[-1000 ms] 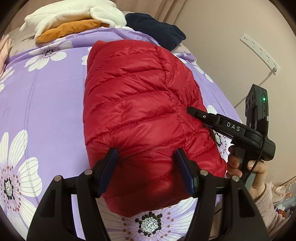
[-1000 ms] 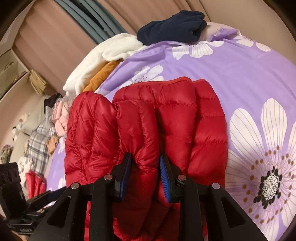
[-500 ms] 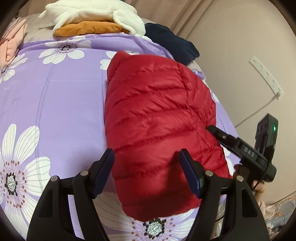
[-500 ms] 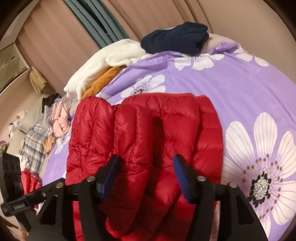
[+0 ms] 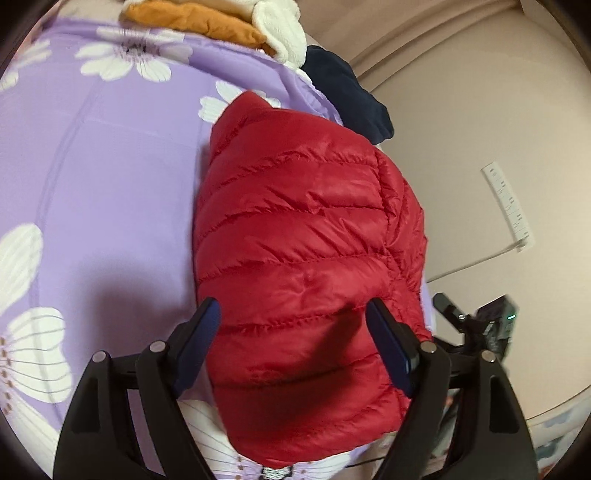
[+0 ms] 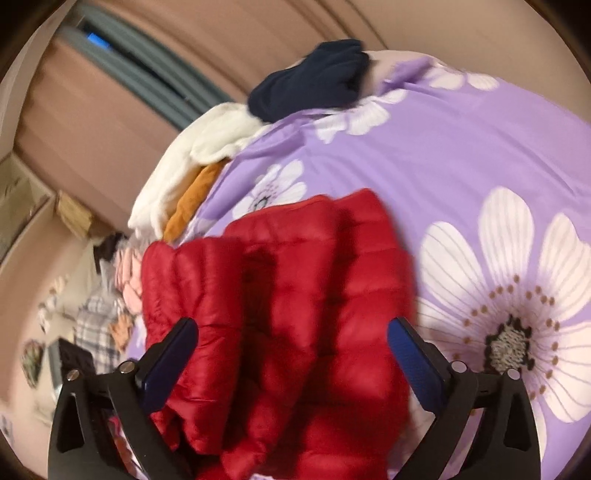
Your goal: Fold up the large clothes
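The red quilted down jacket (image 5: 306,266), folded into a puffy oblong bundle, lies on the purple bedspread with large white flowers (image 5: 110,177), along the bed's edge next to the beige wall. In the left wrist view its near end is partly cut off by the black frame of the left hand-held gripper (image 5: 293,339). That gripper's blue-padded fingers (image 5: 207,332) are spread wide over the jacket, and neither visibly grips the fabric. In the right wrist view the jacket (image 6: 295,314) is blurred, so its folds and seams are hard to make out, and its lower part is lost behind the gripper frame. The right hand-held gripper (image 6: 291,354) is likewise spread wide, its fingers (image 6: 410,354) apart over the jacket; whether they touch it cannot be told.

At the bed's far end lie a dark navy garment (image 5: 347,96), a white fleecy garment (image 5: 280,33) and an orange-brown one (image 5: 207,22) tucked under it, the last two cut off by the frame's top. A white power strip (image 5: 509,206) is fixed on the wall. In the left wrist view the right hand-held gripper (image 5: 480,325) shows only partly beyond the bed edge. Past the bed's other side, more clothes, including a plaid piece (image 6: 96,321), are too blurred to identify.
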Demonstrator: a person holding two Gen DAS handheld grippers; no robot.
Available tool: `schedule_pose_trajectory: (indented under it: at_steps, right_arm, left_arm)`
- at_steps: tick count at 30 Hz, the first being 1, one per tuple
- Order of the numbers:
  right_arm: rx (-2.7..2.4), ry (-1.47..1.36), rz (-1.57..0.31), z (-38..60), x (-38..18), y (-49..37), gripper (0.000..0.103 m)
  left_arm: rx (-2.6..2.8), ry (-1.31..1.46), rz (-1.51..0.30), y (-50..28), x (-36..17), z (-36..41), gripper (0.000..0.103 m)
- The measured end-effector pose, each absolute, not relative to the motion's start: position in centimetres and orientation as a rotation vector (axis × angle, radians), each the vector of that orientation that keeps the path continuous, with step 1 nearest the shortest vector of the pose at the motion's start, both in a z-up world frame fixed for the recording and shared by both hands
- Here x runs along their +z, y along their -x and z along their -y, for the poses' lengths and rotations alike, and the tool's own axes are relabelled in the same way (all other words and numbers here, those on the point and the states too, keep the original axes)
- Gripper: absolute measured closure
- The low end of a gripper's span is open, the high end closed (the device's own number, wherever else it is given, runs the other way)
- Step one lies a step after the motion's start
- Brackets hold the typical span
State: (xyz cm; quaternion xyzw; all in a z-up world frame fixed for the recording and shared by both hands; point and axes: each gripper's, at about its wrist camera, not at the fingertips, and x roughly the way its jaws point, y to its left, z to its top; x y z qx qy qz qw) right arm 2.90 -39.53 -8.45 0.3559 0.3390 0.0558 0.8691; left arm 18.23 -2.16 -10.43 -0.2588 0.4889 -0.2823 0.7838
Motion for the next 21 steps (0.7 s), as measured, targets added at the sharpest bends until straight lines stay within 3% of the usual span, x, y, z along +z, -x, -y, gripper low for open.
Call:
schedule_pose_trajectory:
  at_steps: [7, 11, 21]
  right_arm:
    - [0.147, -0.900, -0.777, 41.3, -11.8, -3.1, 0.001]
    - [0.205, -1.002, -0.784, 41.1, -13.4, -3.5, 0.001]
    - [0.302, -1.257, -0.761, 41.4, -16.1, -3.6, 0.001]
  left_arm:
    - [-0.597, 0.653, -1.093, -19.0, -12.2, 1.7, 0.022]
    - [-0.596, 0.698, -1.098, -19.3, -12.9, 1.5, 0.014]
    - [-0.609, 0.746, -1.134, -19.6, -14.5, 1.8, 0.011]
